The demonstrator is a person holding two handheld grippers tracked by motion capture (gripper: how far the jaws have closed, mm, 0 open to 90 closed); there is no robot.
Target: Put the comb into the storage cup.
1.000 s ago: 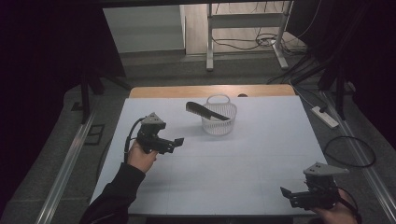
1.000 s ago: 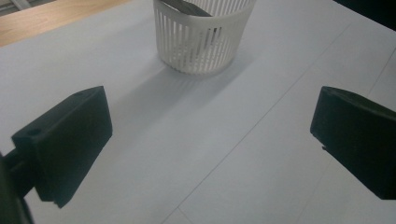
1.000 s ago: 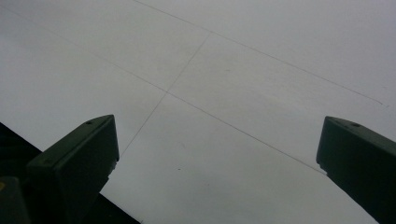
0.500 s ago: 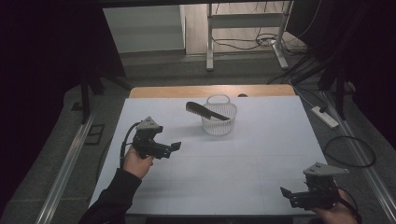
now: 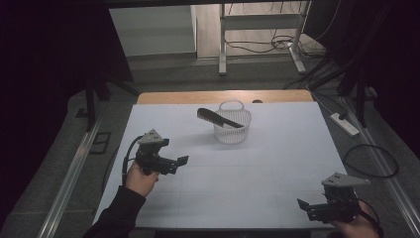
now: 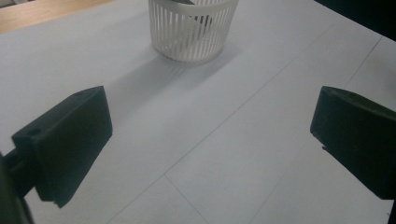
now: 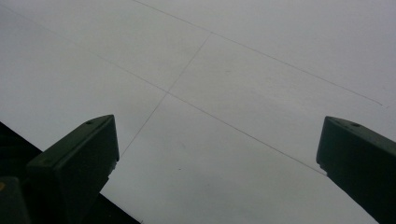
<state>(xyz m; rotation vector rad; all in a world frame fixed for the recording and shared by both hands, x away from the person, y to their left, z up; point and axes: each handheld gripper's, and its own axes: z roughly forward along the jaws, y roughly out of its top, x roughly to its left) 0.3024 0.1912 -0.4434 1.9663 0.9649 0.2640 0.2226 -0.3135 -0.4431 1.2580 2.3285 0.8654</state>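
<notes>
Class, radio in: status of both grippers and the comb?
Left gripper open, empty. Right gripper open, empty. Comb propped across white basket. Nothing between.

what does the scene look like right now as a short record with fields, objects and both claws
surface: white table, wooden strip at the far edge
basket: white slotted basket, upright at the far middle
comb: black comb, one end inside the basket, the other sticking out over its rim
left claw: left claw, open, empty, facing the basket
right claw: right claw, open, empty, at the near right corner
</notes>
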